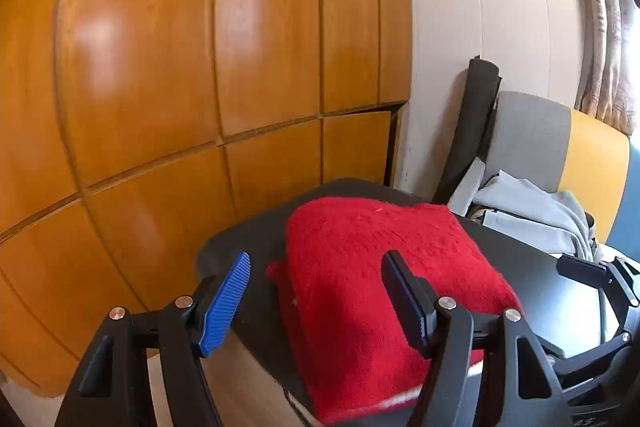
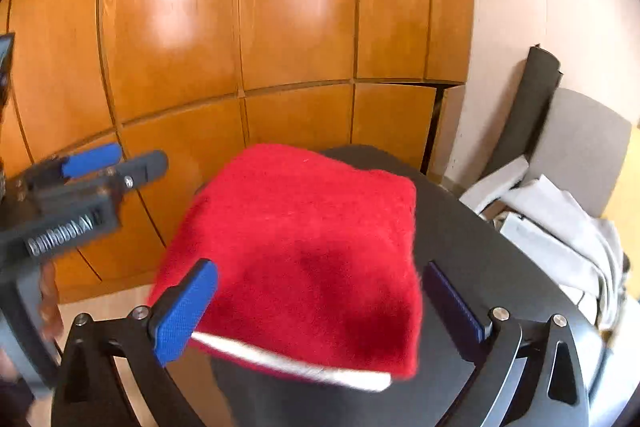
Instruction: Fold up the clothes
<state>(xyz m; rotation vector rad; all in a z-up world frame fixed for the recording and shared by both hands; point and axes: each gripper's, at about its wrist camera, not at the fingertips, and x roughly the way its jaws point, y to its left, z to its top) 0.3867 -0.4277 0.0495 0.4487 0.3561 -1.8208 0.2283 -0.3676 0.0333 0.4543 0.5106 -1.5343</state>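
A red fuzzy garment (image 1: 384, 267) lies folded into a thick square on the black table (image 1: 560, 299). In the right wrist view the same garment (image 2: 312, 247) shows a white band along its near edge. My left gripper (image 1: 316, 301) hovers over the garment's near left part, open, its blue pads clear of the cloth. My right gripper (image 2: 320, 309) is open too, its jaws straddling the near edge without pressing it. Each gripper shows in the other's view: the right gripper (image 1: 600, 273) at the far right, the left gripper (image 2: 140, 155) at the left.
Orange wooden cupboard doors (image 1: 200, 67) stand close behind the table. At the right a chair (image 1: 532, 143) with a grey and yellow back holds a pile of light grey clothes (image 1: 536, 211). A rolled black mat (image 1: 472, 123) leans on the wall.
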